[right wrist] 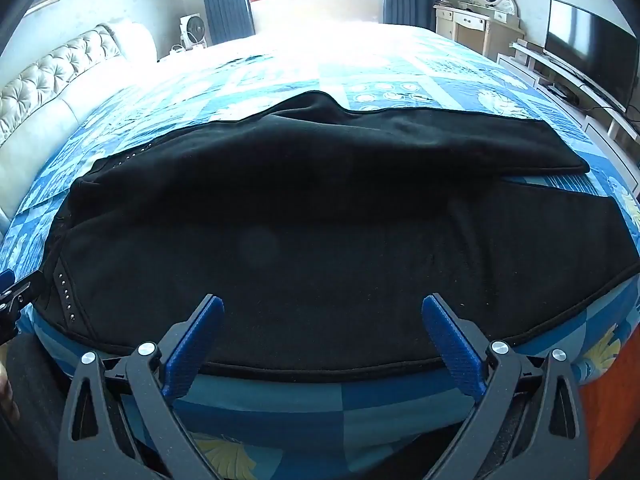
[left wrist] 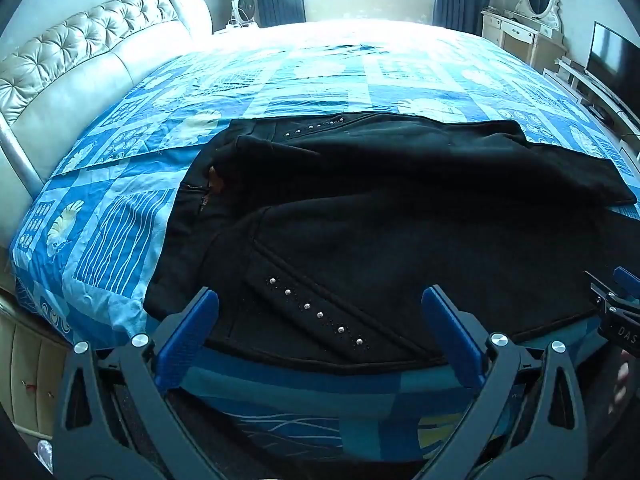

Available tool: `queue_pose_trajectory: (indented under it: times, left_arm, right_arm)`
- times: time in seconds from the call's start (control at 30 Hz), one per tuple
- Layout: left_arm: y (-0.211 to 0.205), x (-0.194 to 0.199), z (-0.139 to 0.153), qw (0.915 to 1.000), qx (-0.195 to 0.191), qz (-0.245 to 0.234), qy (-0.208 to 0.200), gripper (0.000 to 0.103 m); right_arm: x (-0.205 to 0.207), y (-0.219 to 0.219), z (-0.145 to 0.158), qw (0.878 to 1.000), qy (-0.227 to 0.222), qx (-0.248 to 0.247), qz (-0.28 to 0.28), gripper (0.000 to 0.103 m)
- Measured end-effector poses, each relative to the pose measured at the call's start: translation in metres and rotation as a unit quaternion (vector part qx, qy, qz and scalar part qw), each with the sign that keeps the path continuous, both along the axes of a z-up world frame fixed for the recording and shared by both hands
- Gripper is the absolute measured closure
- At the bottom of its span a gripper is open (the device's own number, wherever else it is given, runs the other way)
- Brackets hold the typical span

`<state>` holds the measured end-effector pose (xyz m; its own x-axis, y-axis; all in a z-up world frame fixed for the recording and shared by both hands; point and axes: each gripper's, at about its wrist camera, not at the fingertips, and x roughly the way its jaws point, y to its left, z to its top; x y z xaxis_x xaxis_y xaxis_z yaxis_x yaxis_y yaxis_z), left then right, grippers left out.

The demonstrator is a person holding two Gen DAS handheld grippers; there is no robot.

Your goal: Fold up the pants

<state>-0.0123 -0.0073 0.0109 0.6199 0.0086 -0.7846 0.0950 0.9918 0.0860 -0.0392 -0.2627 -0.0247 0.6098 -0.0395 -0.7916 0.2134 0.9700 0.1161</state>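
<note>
Black pants (left wrist: 400, 208) with rows of silver studs lie spread on the blue patterned bedspread (left wrist: 120, 208), waist to the left, legs to the right. My left gripper (left wrist: 320, 300) is open and empty, just above the near waist edge by a stud row. My right gripper (right wrist: 322, 306) is open and empty over the near edge of the pants (right wrist: 320, 240) leg. The right gripper also shows at the right edge of the left wrist view (left wrist: 618, 300). The left gripper shows at the left edge of the right wrist view (right wrist: 12, 296).
A padded headboard (left wrist: 80, 60) is at the left. A dresser with an oval mirror (right wrist: 476, 20) and a television (right wrist: 588, 52) stand at the right. A fan (right wrist: 192, 30) and curtained window are at the far side.
</note>
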Motion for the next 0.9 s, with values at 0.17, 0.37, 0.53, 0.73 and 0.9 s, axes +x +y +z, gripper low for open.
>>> queue_pose_trajectory:
  times: [0.17,0.37,0.53,0.73,0.9]
  left_arm:
    - [0.0027,0.0006,-0.0019,0.9999,0.008,0.009,-0.001,0.002]
    - [0.0056,0.0024,-0.0008,0.9999,0.006,0.014,-0.001,0.002]
    - [0.0051,0.0025,-0.0008,0.9999,0.005,0.014,-0.002,0.002]
    - [0.0044,0.0016,-0.001,0.9999,0.007,0.013,-0.001,0.002]
    - [0.0034,0.0007,-0.0006,0.9998,0.009,0.014,-0.002,0.002]
  right_arm:
    - [-0.002,0.0025,-0.0014,1.0,0.001,0.0,0.002,0.004]
    - [-0.0007,0.0031,-0.002,1.0,0.005,0.001,-0.001,0.004]
    - [-0.0003,0.0028,-0.0049,1.0,0.009,0.0,-0.001,0.004]
    - [0.0003,0.0029,-0.007,1.0,0.013,0.001,-0.001,0.004]
    - [0.0015,0.0015,-0.0086,1.0,0.014,0.004,-0.002,0.004]
